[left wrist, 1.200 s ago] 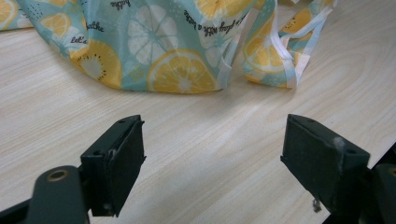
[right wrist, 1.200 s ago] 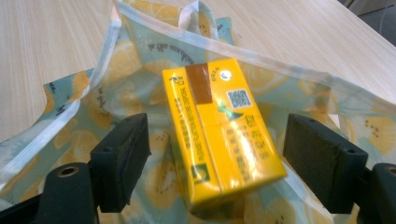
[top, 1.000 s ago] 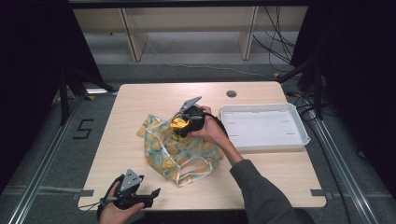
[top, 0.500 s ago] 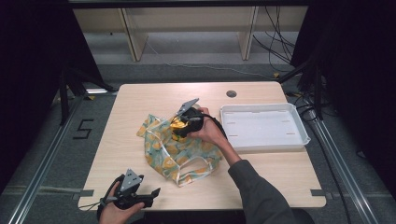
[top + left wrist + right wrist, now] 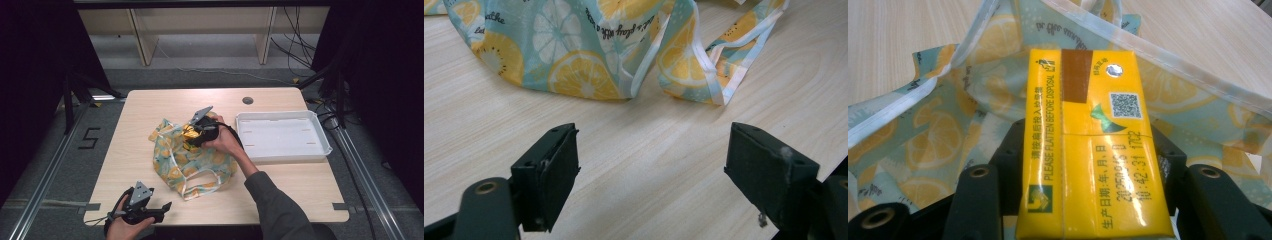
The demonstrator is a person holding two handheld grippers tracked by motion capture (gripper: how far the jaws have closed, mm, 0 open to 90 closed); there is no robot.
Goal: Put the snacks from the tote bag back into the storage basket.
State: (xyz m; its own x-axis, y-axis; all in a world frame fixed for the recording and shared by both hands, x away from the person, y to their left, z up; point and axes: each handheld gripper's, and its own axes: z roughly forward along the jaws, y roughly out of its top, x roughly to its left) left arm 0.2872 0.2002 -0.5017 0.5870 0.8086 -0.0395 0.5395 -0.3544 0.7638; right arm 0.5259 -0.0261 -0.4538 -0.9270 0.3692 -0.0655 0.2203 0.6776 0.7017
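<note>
Light wood table point(image 5: 150, 107) fills mid frame in the high view, w/ a white tray point(image 5: 283, 150) at centre right and a lemon-print cloth bag point(image 5: 192, 160) crumpled at centre. Your right gripper point(image 5: 192, 136) sits over the bag's upper part; its jaws have just been closing and now pinch a yellow drink carton point(image 5: 1093, 150) by both sides, bag fabric right behind it. Your left gripper point(image 5: 165, 206) rests bottom left near the table edge, jaws spread wide w/ nothing between them, just short of the bag's hem.
</note>
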